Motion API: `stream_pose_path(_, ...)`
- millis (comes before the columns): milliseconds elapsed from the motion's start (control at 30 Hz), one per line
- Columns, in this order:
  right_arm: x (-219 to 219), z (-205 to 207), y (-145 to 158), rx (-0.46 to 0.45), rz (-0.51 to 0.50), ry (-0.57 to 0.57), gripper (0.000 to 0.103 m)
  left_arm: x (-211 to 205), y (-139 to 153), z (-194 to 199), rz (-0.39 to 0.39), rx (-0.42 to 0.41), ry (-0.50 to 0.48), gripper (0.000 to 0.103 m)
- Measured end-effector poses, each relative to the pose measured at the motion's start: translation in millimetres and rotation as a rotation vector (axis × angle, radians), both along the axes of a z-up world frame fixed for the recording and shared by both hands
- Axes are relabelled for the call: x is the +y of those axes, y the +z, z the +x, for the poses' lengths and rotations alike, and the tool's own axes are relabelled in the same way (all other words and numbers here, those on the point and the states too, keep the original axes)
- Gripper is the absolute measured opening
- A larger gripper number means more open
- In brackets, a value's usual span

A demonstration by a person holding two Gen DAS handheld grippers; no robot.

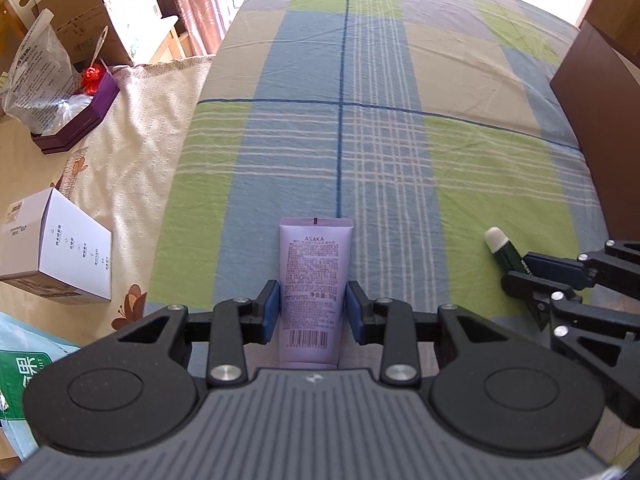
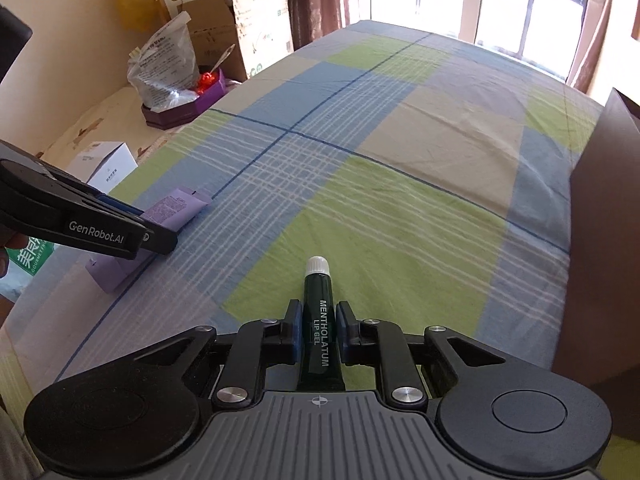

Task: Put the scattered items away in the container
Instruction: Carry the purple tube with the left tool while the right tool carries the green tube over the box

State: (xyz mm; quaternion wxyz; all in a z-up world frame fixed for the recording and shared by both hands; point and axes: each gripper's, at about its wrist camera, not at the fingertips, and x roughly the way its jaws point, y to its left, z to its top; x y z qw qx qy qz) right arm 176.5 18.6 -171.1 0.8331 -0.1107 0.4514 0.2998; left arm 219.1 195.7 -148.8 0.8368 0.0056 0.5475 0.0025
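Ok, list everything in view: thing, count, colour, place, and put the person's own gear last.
ASAKA cream tube: 1, lilac, lying on the bed between the left fingers.
Mentholatum lip gel tube: 1, dark green with a white cap, between the right fingers.
Bedsheet: 1, green, blue and beige plaid, covering the bed.
White carton: 1, white, on the floral cloth left of the bed.
Purple box: 1, purple, open, further back on the left, holding a clear printed bag and something red.
Cardboard boxes: several, brown and white, against the far wall.
Brown box: 1, dark brown, right edge of the bed.
Left gripper: 1, black with blue pads, around the cream tube.
Right gripper: 1, black with blue pads, closed on the lip gel.
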Motion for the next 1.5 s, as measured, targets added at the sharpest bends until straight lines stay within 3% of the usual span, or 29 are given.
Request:
stream_pose_path(367, -75, -43, 43, 0.022, 0.110, -0.102, 0.020, -36, 21, -22, 0.008, -0.025, -0.082, 0.030)
stream_pose_path(700, -152, -64, 78, -0.004, 0.175, -0.288, 0.020, -77, 49, -41, -0.041, -0.095, -0.149, 0.030)
stream_pose_path(1500, -242, -85, 109, -0.085, 0.242, -0.467, 0.020, -153, 105, -65, -0.087, -0.199, -0.272, 0.030)
